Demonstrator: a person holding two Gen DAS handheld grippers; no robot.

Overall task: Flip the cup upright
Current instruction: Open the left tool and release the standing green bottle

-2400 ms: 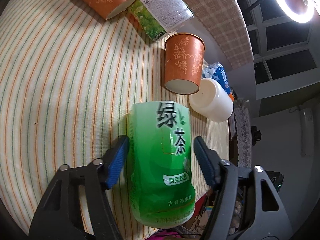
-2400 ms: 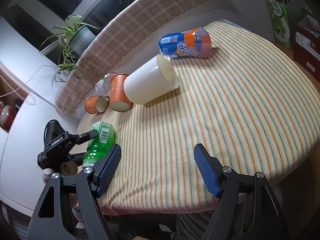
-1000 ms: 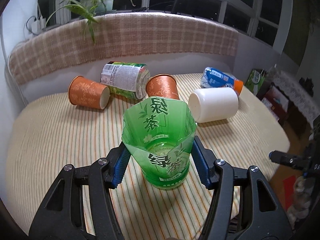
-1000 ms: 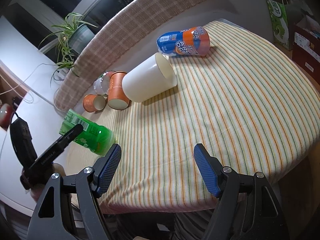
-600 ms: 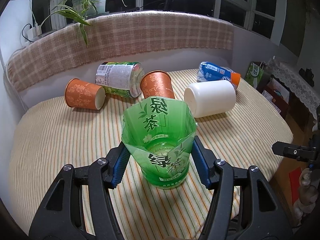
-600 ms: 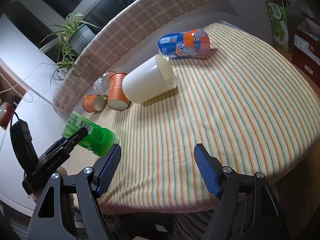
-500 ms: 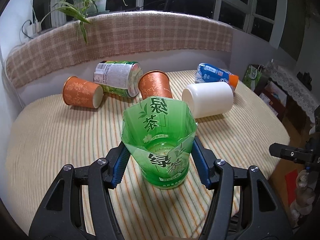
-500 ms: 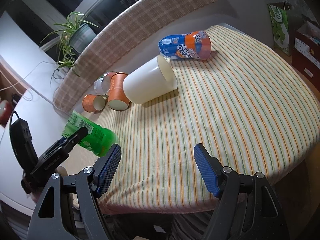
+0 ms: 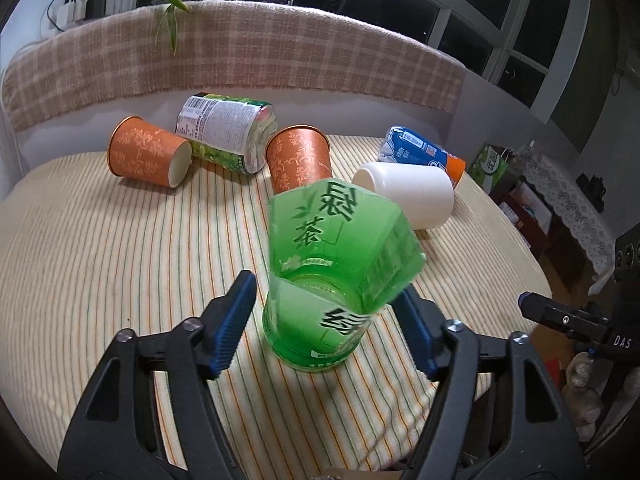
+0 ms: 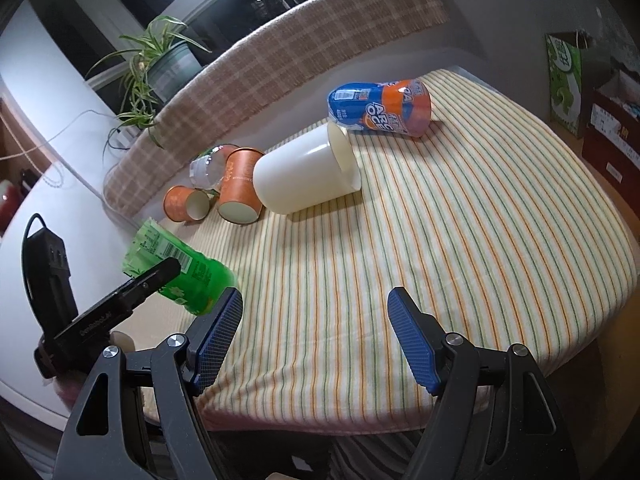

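Note:
A green cut-bottle cup (image 9: pixel 332 276) stands mouth up on the striped tablecloth (image 9: pixel 120 248), leaning slightly right. My left gripper (image 9: pixel 328 320) is open around it, with gaps between both pads and the cup. The cup also shows in the right wrist view (image 10: pixel 180 268), with the left gripper's finger in front of it. My right gripper (image 10: pixel 316 336) is open and empty over the near table edge.
Lying on their sides at the back: two orange paper cups (image 9: pixel 150 152) (image 9: pixel 300 156), a green-label cut bottle (image 9: pixel 226 132), a white cup (image 9: pixel 408 194) and a blue-orange cut bottle (image 9: pixel 424 152). A plaid-covered ledge (image 9: pixel 240 52) with a potted plant runs behind.
My left gripper has opened and let go of the green cup, which now stands on the cloth leaning a little right. The right gripper has barely moved.

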